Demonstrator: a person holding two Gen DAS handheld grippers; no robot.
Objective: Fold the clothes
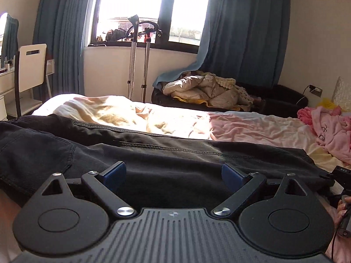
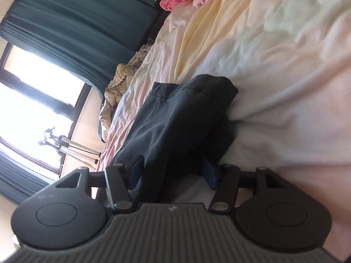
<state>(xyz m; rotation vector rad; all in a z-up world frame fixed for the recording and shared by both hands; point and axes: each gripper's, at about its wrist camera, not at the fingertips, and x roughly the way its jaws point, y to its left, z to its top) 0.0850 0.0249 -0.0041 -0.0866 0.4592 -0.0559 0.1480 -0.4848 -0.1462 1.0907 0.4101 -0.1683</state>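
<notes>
Along the bed's (image 1: pixel 252 127) near edge lay the black trousers (image 1: pixel 153 153); the left gripper (image 1: pixel 174 174) hovered spread above them, the right gripper (image 2: pixel 173 171) gaped around their end, likely for gripping.

Your bed (image 1: pixel 230 129): rumpled sheet, pink toward one side, cream-yellow where sunlight hits. Black trousers (image 1: pixel 153 153) lie stretched across near edge in your left wrist view; in right wrist view (image 2: pixel 175 118) they lie bunched in folds on sheet. Pink fleece garment (image 1: pixel 329 135) heaped at far right of bed, well apart from trousers
</notes>
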